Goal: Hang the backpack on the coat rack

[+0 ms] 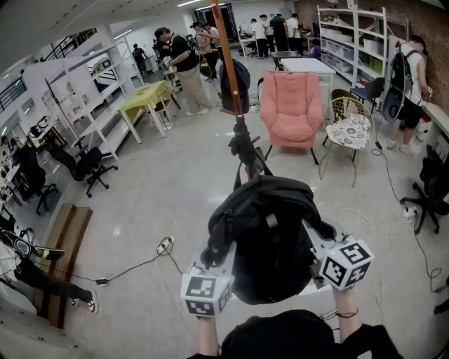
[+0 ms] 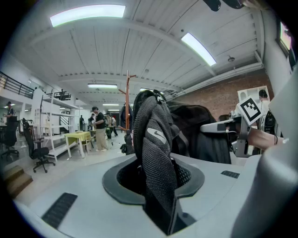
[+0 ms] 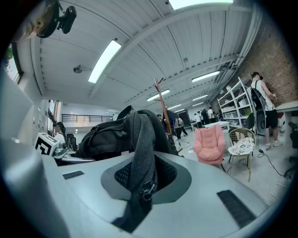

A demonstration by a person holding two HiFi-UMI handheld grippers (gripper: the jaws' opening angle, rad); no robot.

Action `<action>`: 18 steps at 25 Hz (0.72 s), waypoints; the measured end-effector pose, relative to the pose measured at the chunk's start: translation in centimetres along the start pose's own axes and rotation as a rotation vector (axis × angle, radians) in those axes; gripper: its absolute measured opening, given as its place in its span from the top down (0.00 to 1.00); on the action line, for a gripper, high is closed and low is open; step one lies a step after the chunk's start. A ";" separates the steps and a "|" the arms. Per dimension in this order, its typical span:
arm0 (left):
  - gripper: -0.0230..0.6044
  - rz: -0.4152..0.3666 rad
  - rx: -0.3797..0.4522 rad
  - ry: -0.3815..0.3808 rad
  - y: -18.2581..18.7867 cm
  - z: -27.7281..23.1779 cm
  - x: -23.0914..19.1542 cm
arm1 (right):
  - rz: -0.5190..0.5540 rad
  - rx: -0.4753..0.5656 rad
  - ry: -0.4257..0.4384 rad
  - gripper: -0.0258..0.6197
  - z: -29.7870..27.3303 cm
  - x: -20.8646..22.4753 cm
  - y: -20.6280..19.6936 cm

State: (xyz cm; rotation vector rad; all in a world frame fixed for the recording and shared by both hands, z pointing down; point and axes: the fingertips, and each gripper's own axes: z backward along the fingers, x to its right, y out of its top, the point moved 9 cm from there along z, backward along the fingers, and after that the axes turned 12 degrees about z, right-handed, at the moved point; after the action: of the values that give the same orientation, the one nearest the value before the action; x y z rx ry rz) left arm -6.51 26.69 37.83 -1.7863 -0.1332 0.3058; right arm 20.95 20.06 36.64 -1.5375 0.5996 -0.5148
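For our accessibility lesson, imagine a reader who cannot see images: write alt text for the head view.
A black backpack is held up between the left gripper and the right gripper, whose jaws grip it. Ahead stands a wooden coat rack with a dark item already hanging on it, beside a pink armchair.

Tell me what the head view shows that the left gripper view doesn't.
Only the head view: the pink chair, the wire chair beside it, and a cable on the floor. Only the left gripper view: the mesh strap pinched in the left claw, seen up close, plus the ceiling lights. Both: the black backpack, the coat rack ahead and the yellow table.
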 end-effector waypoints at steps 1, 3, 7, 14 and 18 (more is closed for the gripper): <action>0.76 0.000 -0.001 0.000 0.0 0.0 0.1 | -0.001 0.000 0.000 0.90 0.0 0.1 0.0; 0.76 -0.001 -0.004 -0.002 0.1 -0.1 0.2 | -0.003 0.000 0.001 0.90 0.0 0.2 0.1; 0.76 -0.001 -0.006 0.002 0.1 -0.5 0.3 | -0.006 -0.004 0.006 0.90 -0.2 0.7 0.0; 0.75 0.009 -0.011 0.019 0.0 -1.3 0.7 | -0.019 -0.009 0.019 0.90 -0.6 1.8 -0.3; 0.75 0.018 -0.012 0.038 -0.5 -2.1 0.9 | -0.032 -0.014 0.031 0.89 -1.2 2.6 -0.9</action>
State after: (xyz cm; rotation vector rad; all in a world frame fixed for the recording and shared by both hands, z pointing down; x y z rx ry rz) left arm -5.05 25.09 38.66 -1.8048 -0.0920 0.2842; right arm 22.22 17.48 37.48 -1.5567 0.6038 -0.5608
